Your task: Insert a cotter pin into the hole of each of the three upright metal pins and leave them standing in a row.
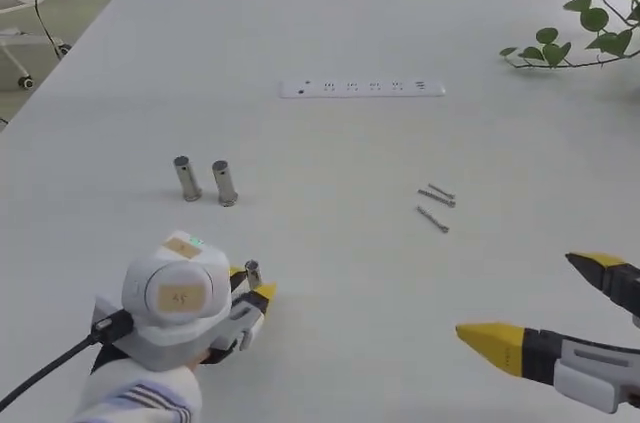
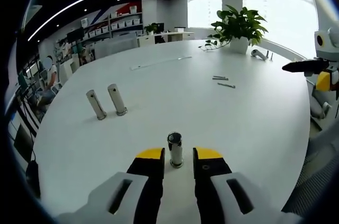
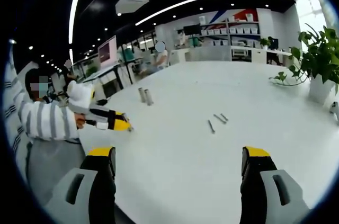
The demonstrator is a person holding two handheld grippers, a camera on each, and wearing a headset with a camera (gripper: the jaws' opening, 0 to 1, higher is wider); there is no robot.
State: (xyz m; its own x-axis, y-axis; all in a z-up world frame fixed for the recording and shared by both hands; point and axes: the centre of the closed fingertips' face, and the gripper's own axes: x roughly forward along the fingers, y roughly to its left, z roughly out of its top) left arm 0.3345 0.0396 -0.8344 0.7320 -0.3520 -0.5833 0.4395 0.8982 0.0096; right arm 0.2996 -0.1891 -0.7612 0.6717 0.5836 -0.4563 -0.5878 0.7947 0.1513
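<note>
Step in hand, by my read: grabbing the third pin (image 1: 252,272); no cotter is fitted anywhere yet. Left tongs (image 1: 250,281) sit at the near left of the desk (image 1: 330,3), one jaw either side of that pin, which stands upright. Right tongs (image 1: 515,295) hang at the near right, jaws spread wide, nothing in them.

The pair of pins (image 1: 224,183) stands upright side by side, farther back & slightly left, well apart from the third. Three cotter pins (image 1: 436,201) lie flat right of centre, close together. Power strip (image 1: 362,89) lies at the far middle, plant (image 1: 590,33) at the far right.

Next move prob. calls for:
- left tongs to clamp the third pin & either steady it or carry it back beside the pair
- right tongs to reach fwd-left for a cotter; it's thin & flat on the desk, so a low, fine pinch is needed
- then lining the cotter up w/ the cross hole; the hole is too small to make out.

View diffs: left gripper view shows a slim gap each side of the pin, so those tongs are slack, not biting, whereas in head view the tongs' body hides that. Head view gives the layout of pair vs. third pin. Right gripper view shows a striped sleeve (image 3: 45,118) behind the left tongs, & the cotters ahead between its own jaws.
</note>
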